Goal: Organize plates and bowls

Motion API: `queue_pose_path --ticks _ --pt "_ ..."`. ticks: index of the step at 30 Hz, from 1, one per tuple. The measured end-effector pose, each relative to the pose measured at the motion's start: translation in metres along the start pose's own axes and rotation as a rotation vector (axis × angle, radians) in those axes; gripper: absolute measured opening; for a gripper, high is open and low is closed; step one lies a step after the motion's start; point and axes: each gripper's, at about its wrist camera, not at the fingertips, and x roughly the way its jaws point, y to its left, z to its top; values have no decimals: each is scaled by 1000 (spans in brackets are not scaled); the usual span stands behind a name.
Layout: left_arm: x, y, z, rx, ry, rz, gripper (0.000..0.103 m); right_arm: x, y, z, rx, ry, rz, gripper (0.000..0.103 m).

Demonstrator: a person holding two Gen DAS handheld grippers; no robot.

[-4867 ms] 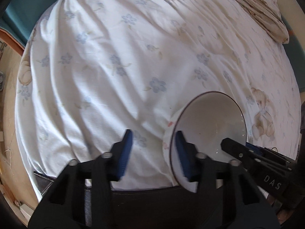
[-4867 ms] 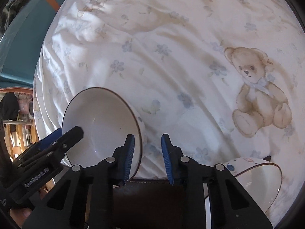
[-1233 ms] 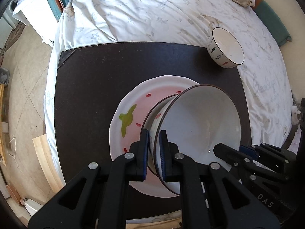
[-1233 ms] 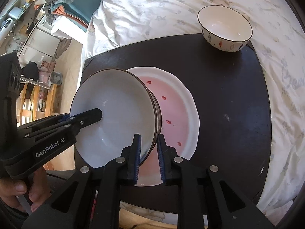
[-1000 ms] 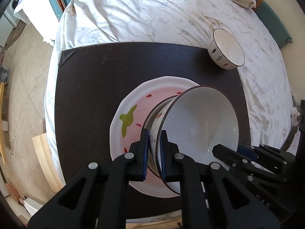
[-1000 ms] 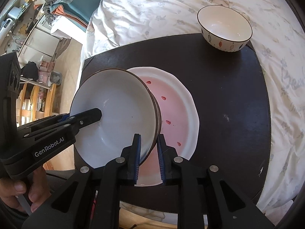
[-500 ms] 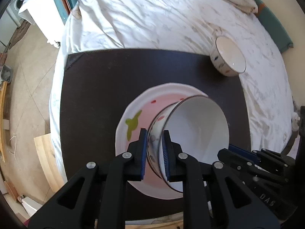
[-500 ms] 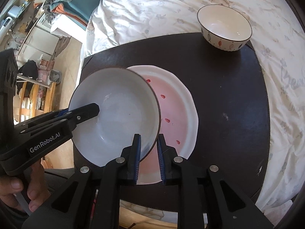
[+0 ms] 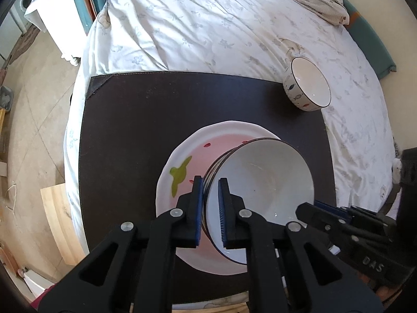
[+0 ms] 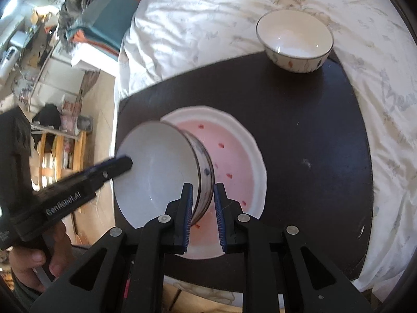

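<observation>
A dark brown mat (image 9: 146, 120) lies on a bed covered by a white floral sheet (image 9: 208, 26). Landmark: pink plate (image 9: 187, 156) at the mat's near centre. The large bowl (image 9: 260, 182) sits over the plate. The left gripper (image 9: 209, 206) and right gripper (image 10: 203, 208) stand narrow, each straddling the bowl's rim; contact cannot be confirmed. A small bowl (image 9: 307, 88) rests at the mat's far-right corner. Tiled floor (image 9: 34, 99) lies left.
</observation>
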Motion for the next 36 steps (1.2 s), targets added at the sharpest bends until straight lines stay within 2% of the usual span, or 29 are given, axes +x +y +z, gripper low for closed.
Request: queue_pose_path --ticks 3,9,12,13,14,16,17,18,28,30,32,34,36 --pt "1 0 -1 -3 5 0 8 -6 7 -1 -30 -31 -9 21" --pt "-4 -3 -2 19 -17 33 10 -2 -4 3 23 -8 21 20" --pt "-11 -4 -5 27 -48 46 28 -7 -7 5 36 -23 50 21" --pt "-14 -5 -5 27 -61 48 38 -8 -7 5 37 -27 50 21" --pt "-17 -5 -6 28 -75 48 44 -9 -8 4 40 -32 45 23" --pt "-21 -6 -7 39 -98 44 46 -13 -11 3 49 -40 50 40" --pt "-23 -6 -7 39 -105 41 46 -16 -11 2 53 -53 59 55" --pt "-25 -5 -8 36 -112 35 47 -21 -12 1 51 -71 58 60" --pt "-55 -4 -12 45 -225 50 62 -61 -29 -6 46 -231 9 68" --pt "-61 -8 -11 50 -245 86 63 -70 -33 -10 39 -259 -1 77" --pt "-64 -13 -13 52 -255 130 63 -78 -36 -13 35 -281 -4 80" --pt "-62 -20 -13 48 -230 154 63 -84 -40 -14 43 -291 8 83" --pt "-62 -26 -12 38 -212 158 63 -88 -42 -15 47 -307 -4 92"
